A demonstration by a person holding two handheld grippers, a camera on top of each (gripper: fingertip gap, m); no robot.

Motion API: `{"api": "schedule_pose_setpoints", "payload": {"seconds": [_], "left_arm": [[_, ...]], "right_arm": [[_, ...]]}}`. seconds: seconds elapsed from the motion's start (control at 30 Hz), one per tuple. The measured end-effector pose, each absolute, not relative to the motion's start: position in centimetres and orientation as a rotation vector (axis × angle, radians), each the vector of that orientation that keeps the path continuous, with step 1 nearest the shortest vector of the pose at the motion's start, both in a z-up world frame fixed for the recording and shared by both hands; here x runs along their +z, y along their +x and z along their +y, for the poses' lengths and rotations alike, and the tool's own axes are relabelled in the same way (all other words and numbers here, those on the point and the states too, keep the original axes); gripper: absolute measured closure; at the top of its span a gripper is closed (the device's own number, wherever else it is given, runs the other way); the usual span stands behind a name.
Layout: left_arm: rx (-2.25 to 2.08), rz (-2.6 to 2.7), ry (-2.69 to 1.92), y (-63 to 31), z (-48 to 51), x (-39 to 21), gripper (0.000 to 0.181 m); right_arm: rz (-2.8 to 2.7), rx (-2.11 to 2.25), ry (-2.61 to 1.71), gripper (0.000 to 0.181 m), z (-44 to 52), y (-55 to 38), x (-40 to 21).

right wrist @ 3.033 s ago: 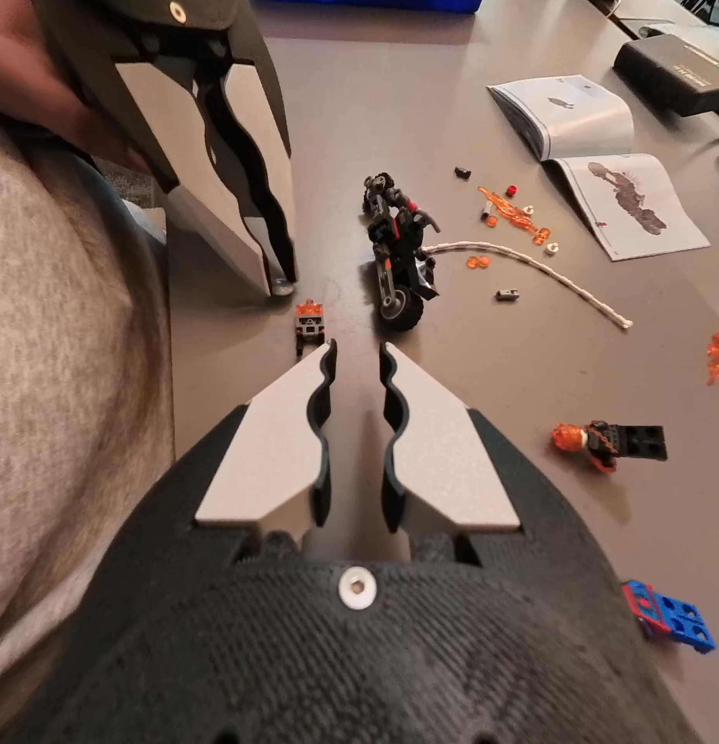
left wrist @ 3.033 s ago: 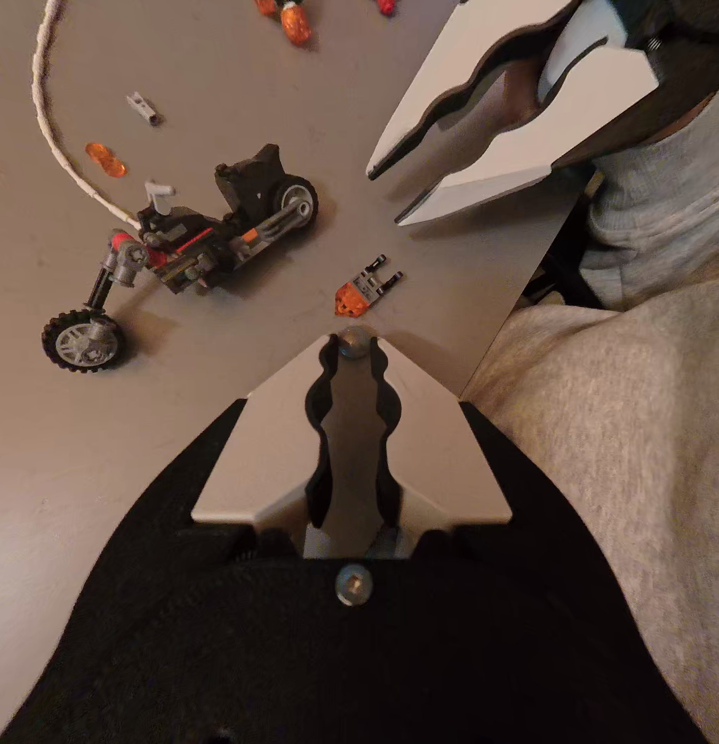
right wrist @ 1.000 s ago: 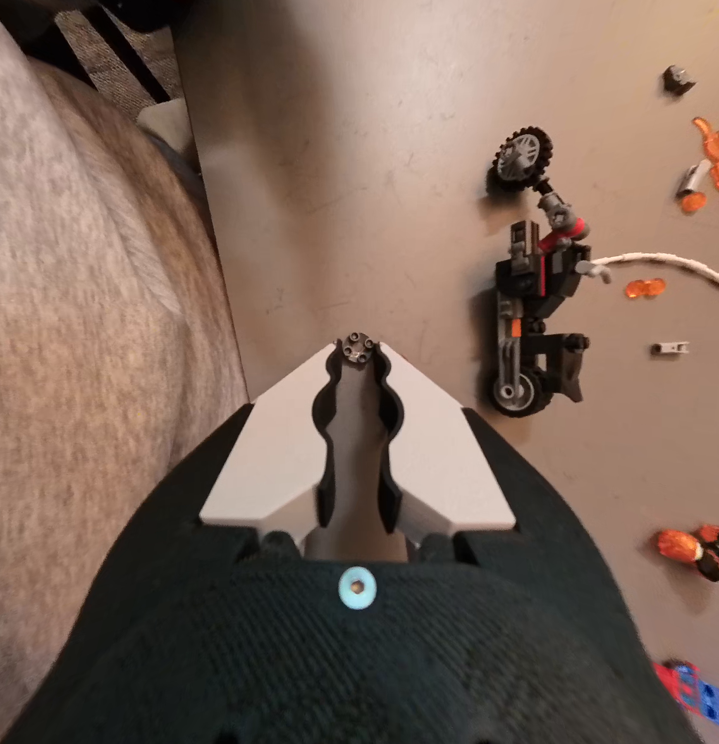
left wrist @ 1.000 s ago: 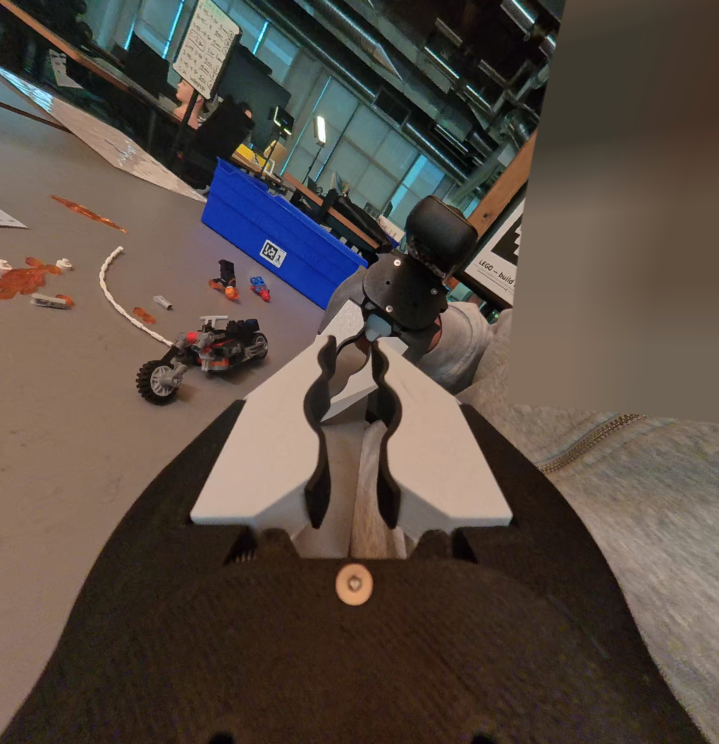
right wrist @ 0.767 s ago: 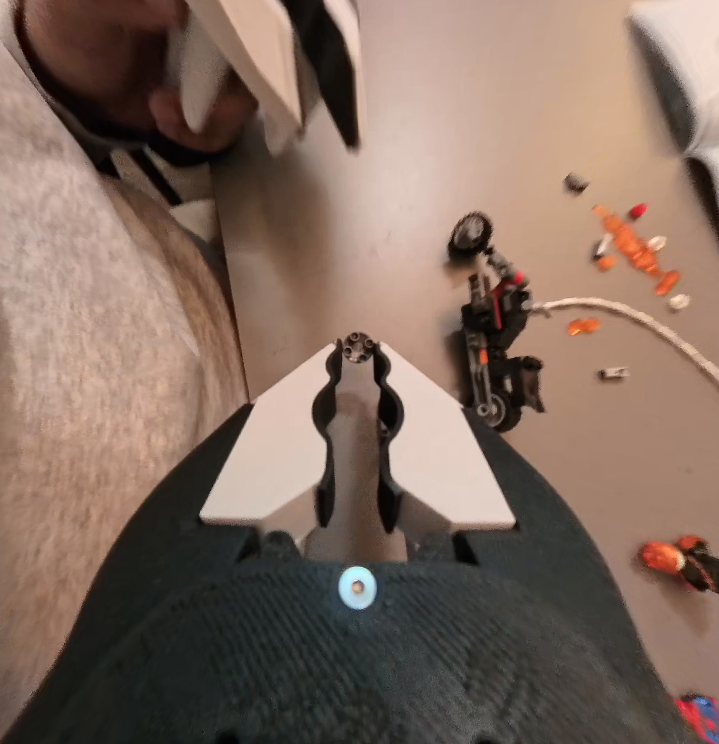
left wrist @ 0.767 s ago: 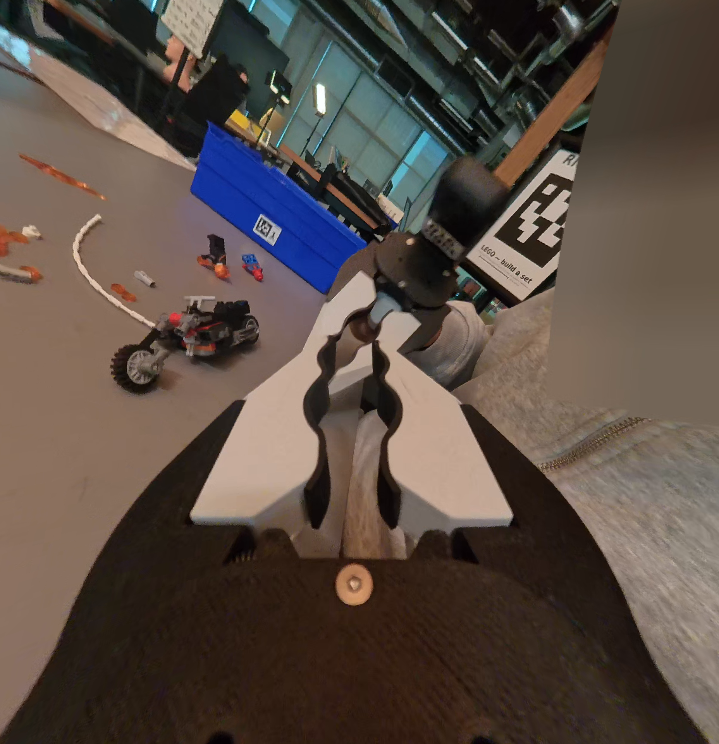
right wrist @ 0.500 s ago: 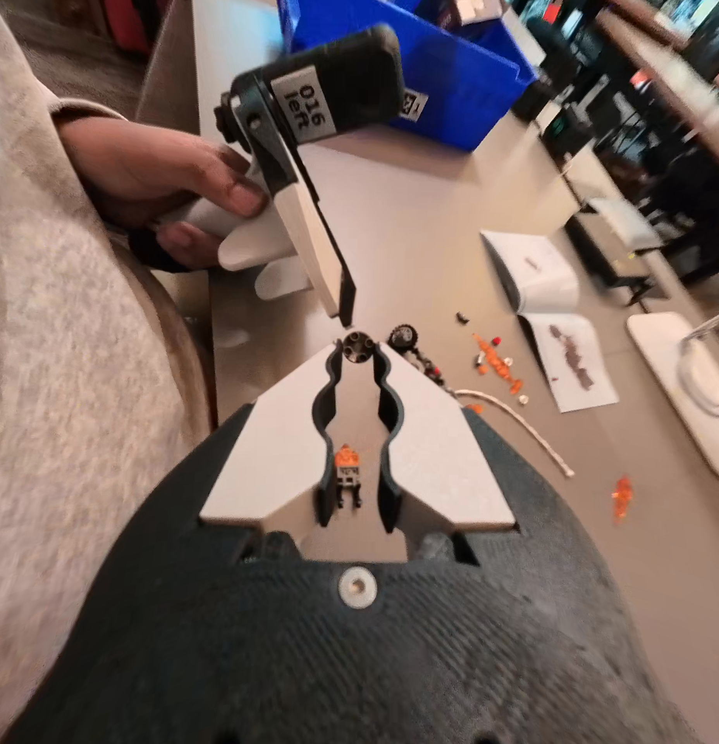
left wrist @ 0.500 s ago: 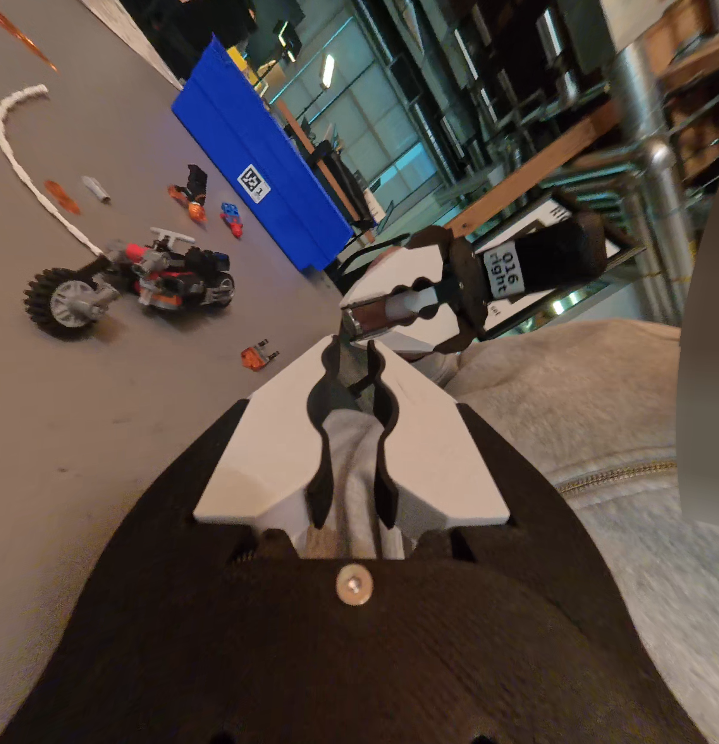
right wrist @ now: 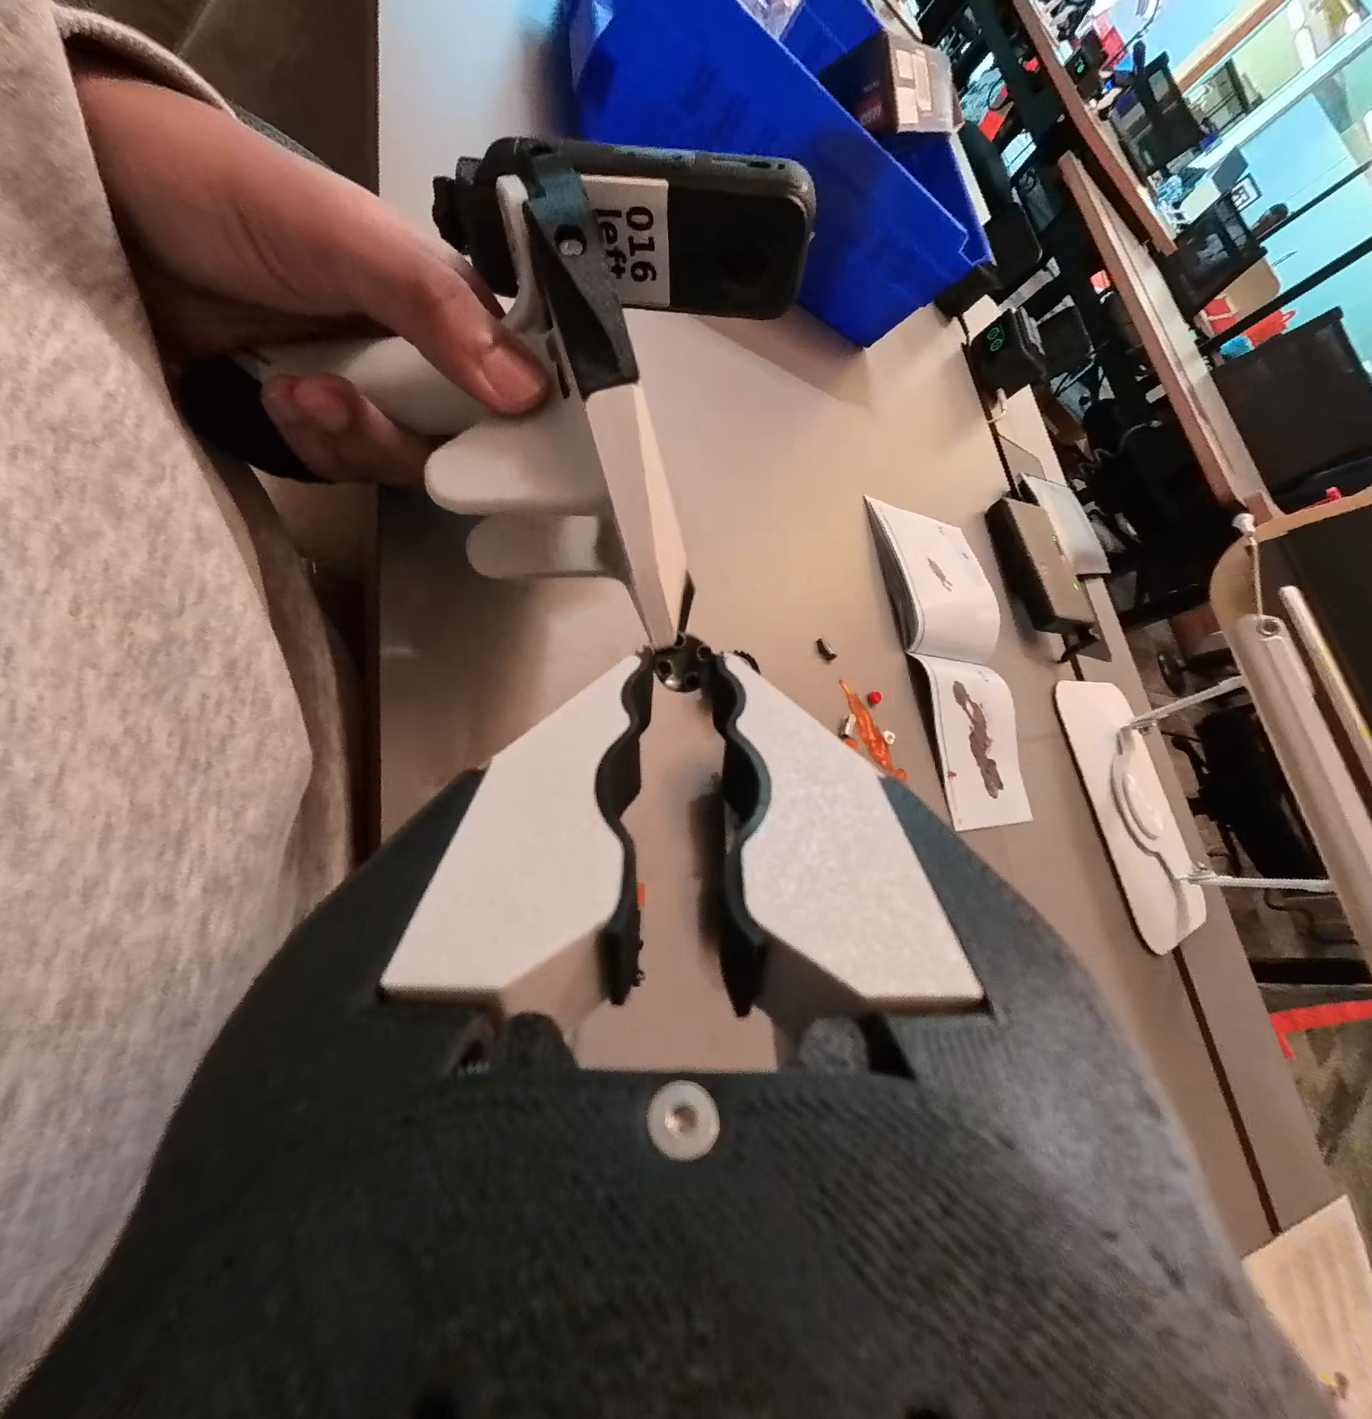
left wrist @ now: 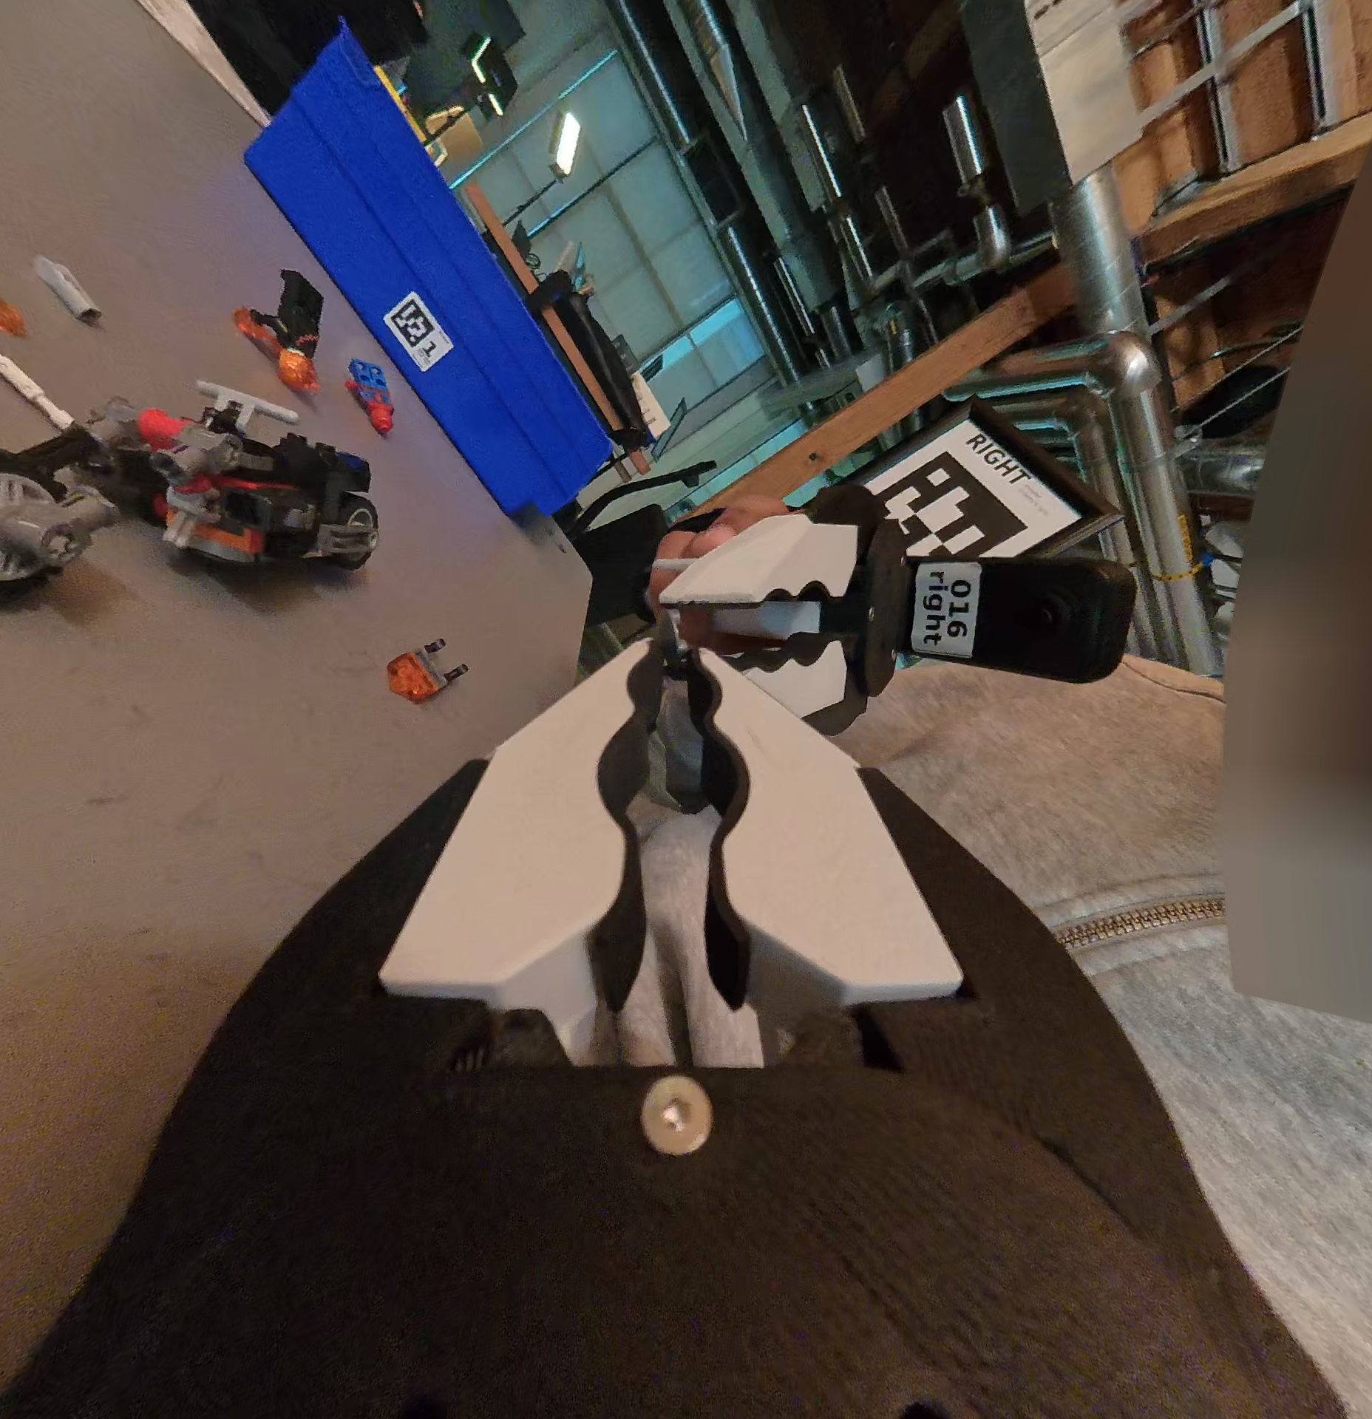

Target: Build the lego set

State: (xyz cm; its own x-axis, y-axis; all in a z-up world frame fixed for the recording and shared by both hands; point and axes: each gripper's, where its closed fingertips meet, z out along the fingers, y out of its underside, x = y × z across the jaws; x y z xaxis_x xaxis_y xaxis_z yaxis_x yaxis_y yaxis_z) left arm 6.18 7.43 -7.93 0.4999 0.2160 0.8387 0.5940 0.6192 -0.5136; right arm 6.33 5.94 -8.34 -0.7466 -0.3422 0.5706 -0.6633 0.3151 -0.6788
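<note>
Lego motorcycle (left wrist: pixel 207 491) was sitting on the grey worktop (left wrist: pixel 207 768) a bit in from the near edge, long axis running roughly along that edge, spoked front wheel (left wrist: pixel 11 522) at one end and the rear wheel toward the blue bin (left wrist: pixel 406 284) that stood further back on the worktop. Handlebar stuck up around the middle of it.

Up off the worktop, over its near edge, the two grippers met tip to tip. The right gripper (right wrist: pixel 679 668) had its fingers pinched nearly together on a small dark round piece (right wrist: pixel 681 666), with its stud holes facing back at the right camera. The left gripper (right wrist: pixel 671 614) came in from above with its fingers narrowed down at that same piece; in the left wrist view its tips (left wrist: pixel 675 660) were almost closed right against it, but I couldn't tell if they really had a hold on it.

A small orange and grey bit (left wrist: pixel 422 676) lay loose on the worktop just inside the near edge, between the bike and the grippers. Open instruction booklet (right wrist: pixel 952 653) and a scatter of orange pieces (right wrist: pixel 867 729) lay further along the worktop.
</note>
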Motion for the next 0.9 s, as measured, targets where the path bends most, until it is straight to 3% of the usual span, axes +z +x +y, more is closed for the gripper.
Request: {"api": "schedule_pose_setpoints", "payload": {"seconds": [0.53,0.7,0.9], "left_arm": [[-0.140,-1.024,-1.014,6.4,7.3,-8.0,0.181],[0.035,-1.012,-1.125,6.4,7.1,-8.0,0.181],[0.324,-1.010,-1.302,6.2,6.8,-8.4,0.180]], "right_arm": [[-2.394,1.565,0.854,0.159,6.4,6.9,-7.9],[-2.708,1.711,0.588,0.145,6.7,6.2,-7.9],[-3.349,1.832,-0.064,0.126,7.4,6.5,-8.6]]}}
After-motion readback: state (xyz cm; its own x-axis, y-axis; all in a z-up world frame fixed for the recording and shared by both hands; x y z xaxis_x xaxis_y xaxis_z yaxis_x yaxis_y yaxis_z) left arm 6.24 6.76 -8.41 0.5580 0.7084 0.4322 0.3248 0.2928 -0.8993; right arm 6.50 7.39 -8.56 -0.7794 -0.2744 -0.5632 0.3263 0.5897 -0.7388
